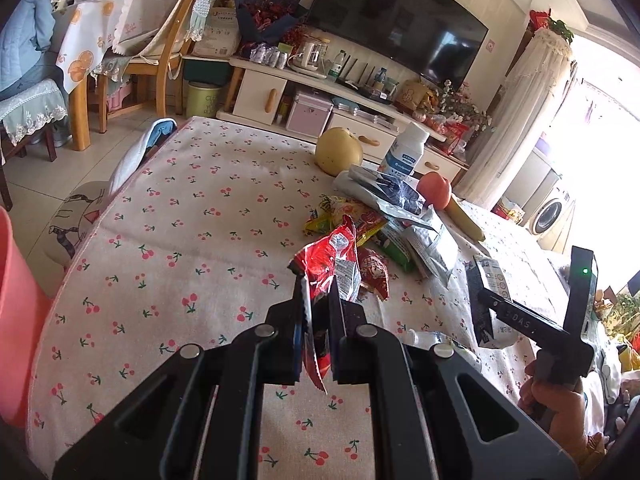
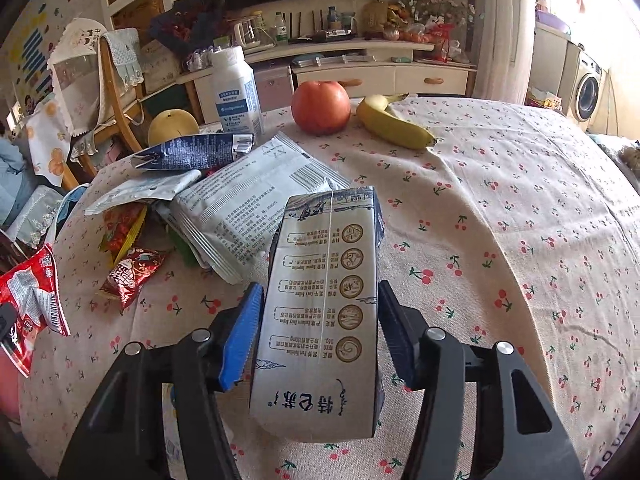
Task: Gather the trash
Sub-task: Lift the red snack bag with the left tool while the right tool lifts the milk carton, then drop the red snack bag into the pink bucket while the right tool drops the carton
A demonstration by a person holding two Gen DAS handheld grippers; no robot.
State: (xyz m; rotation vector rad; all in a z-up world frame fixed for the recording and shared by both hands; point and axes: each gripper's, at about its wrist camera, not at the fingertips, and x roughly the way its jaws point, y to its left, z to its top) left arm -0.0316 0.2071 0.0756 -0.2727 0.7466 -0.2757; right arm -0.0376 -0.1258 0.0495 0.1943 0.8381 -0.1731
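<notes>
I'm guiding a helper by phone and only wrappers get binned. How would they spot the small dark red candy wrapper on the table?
Start at the cherry-print tablecloth and find the litter pile in front of the white plastic bottle. At the pile's near edge lies the small dark red candy wrapper, alone on bare cloth. Unlike the grey-white foil pouches beside it, it is shiny, crumpled and red.
</notes>
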